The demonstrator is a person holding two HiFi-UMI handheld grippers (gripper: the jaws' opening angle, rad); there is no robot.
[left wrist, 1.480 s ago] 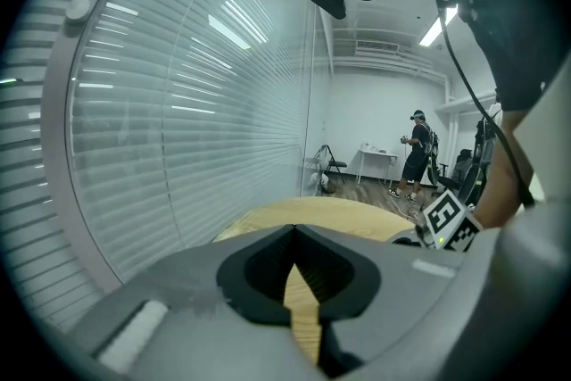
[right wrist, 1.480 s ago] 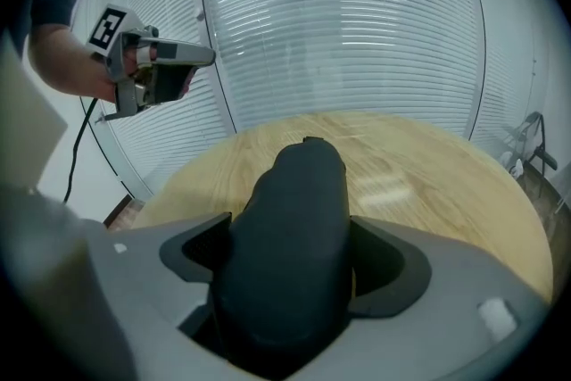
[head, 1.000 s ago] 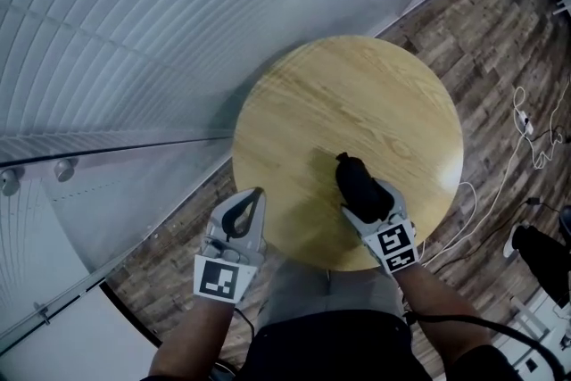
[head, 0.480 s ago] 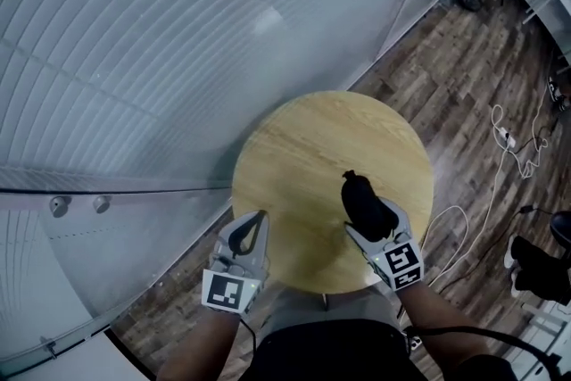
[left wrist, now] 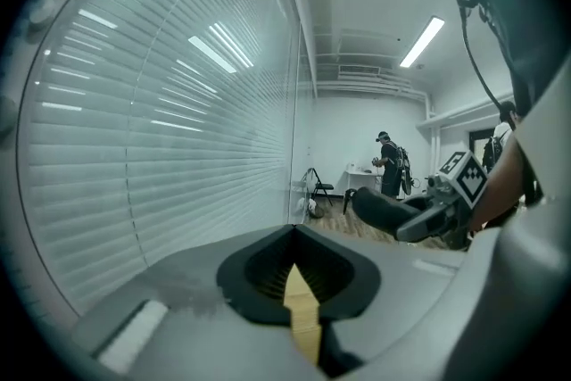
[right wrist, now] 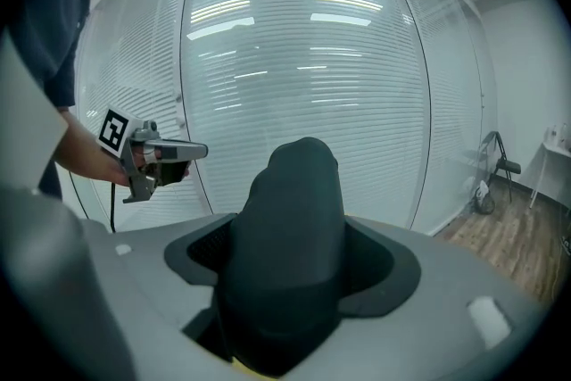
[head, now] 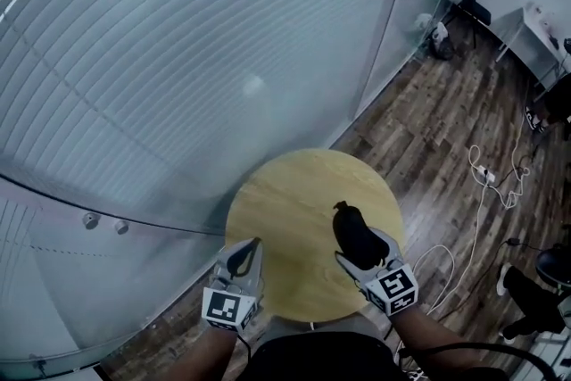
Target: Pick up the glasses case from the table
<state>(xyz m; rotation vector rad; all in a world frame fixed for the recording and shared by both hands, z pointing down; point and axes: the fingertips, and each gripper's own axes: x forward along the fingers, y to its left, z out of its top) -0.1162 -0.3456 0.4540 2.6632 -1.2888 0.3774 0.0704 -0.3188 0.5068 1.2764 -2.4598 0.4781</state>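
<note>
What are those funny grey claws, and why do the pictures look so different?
A person holds a tool in each hand. Each tool has two jaws that pinch, like tongs. The head view comes from a camera on the person's head, looking down at a round wooden table. The two gripper views come from little cameras riding on the tools, looking along their jaws, so everything looks bent and round. The right gripper pinches a black glasses case and holds it in the air above the table. The left gripper has its jaws together with nothing in them. I see nothing else lying on the table.
</note>
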